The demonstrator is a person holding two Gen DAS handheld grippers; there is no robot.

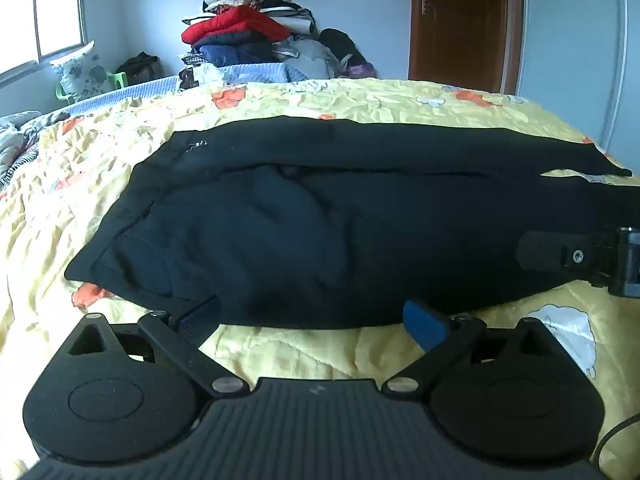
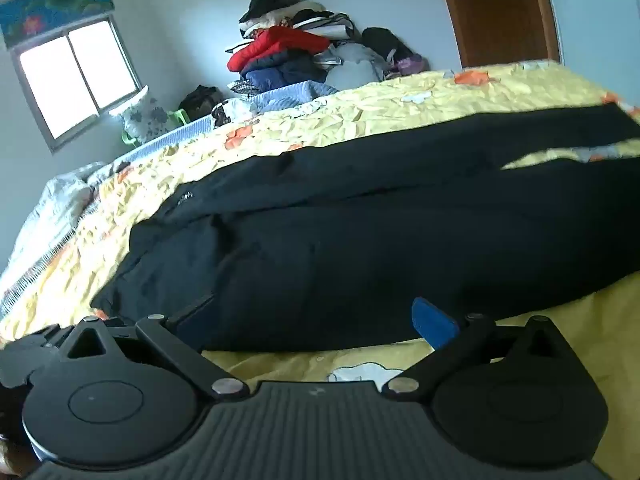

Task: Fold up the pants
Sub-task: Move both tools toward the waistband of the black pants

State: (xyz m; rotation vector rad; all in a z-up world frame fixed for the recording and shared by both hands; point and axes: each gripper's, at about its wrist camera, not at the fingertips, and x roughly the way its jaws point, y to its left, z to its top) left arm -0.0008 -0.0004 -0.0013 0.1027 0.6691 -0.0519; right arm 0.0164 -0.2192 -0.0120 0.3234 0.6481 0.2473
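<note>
- Two grippers low over a yellow bedspread [image 1: 280,100], both aimed at black pants [image 1: 320,220] spread across mid-frame.
- Upper left of the left wrist view: bright window [image 1: 44,12], floral pillow [image 1: 82,70] on a green chair [image 1: 64,94] beneath it.
- Top centre: heap of clothes [image 1: 248,28] against the wall, red jacket [image 1: 236,26] on top.
- Upper right: brown wooden door [image 1: 460,20].
- Middle band: pants lying lengthwise, waist end toward the left, legs running off to the right with a sliver of bedspread showing between them.
- Bottom centre: left gripper [image 1: 316,320] spread wide, nothing between the blue fingers [image 1: 424,324], tips at the near edge of the pants; touching or just short, cannot tell.
- Right edge of the same view: right gripper [image 1: 548,256] reaching in over the trouser leg.
- Right wrist view, bottom centre: right gripper [image 2: 320,320] likewise splayed, unloaded, tips at the near hem of the fabric.
</note>
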